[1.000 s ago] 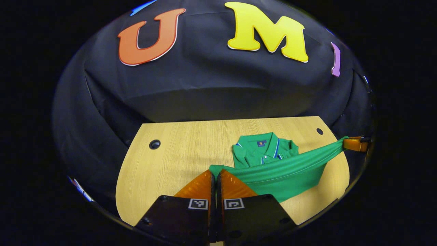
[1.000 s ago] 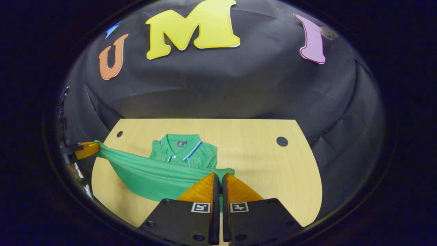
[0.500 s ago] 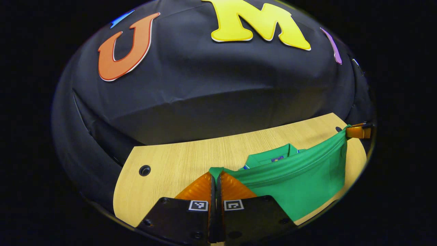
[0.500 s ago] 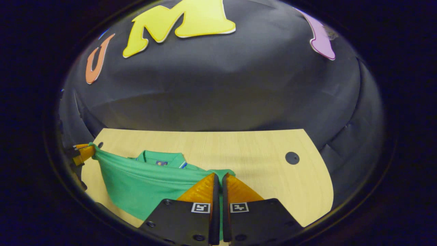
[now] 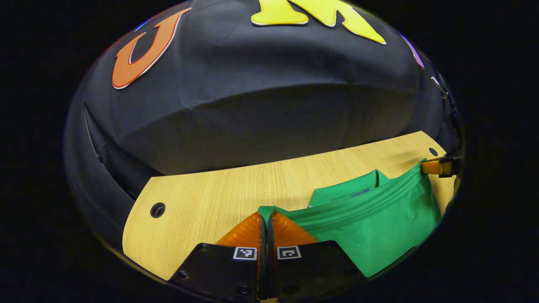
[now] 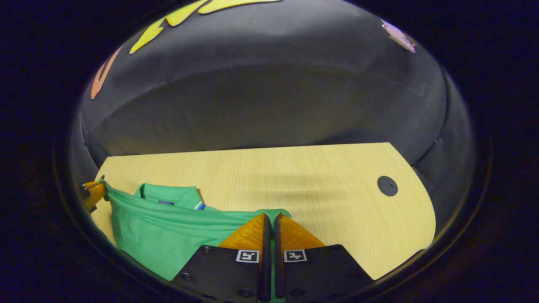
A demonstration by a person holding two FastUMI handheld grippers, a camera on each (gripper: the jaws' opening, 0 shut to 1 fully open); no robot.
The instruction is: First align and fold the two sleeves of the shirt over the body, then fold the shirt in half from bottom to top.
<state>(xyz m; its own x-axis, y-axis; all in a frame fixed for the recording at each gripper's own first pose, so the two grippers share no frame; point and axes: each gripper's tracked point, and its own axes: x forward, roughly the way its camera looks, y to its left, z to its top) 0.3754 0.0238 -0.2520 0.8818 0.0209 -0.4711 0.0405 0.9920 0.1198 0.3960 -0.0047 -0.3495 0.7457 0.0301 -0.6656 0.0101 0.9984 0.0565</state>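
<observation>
A green polo shirt [image 5: 379, 219] lies on the wooden table [image 5: 219, 193], its bottom hem lifted and stretched taut between both grippers. My left gripper [image 5: 266, 215] is shut on one hem corner. My right gripper [image 6: 269, 215] is shut on the other corner of the shirt [image 6: 168, 231]. The raised hem covers most of the body; only the top of the collar [image 5: 358, 189] with its blue trim [image 6: 168, 198] peeks above it. The right gripper [image 5: 433, 167] shows at the far right of the left gripper view, the left gripper [image 6: 94, 194] at the far left of the right gripper view.
The wooden table [image 6: 303, 185] has a round cable hole near each far corner [image 5: 157, 209] [image 6: 387, 185]. Black cloth walls rise just behind the table's far edge.
Both grippers have carried the stretched hem forward over the shirt toward the collar. The collar and placket, plainly seen a second ago, are now mostly covered.
</observation>
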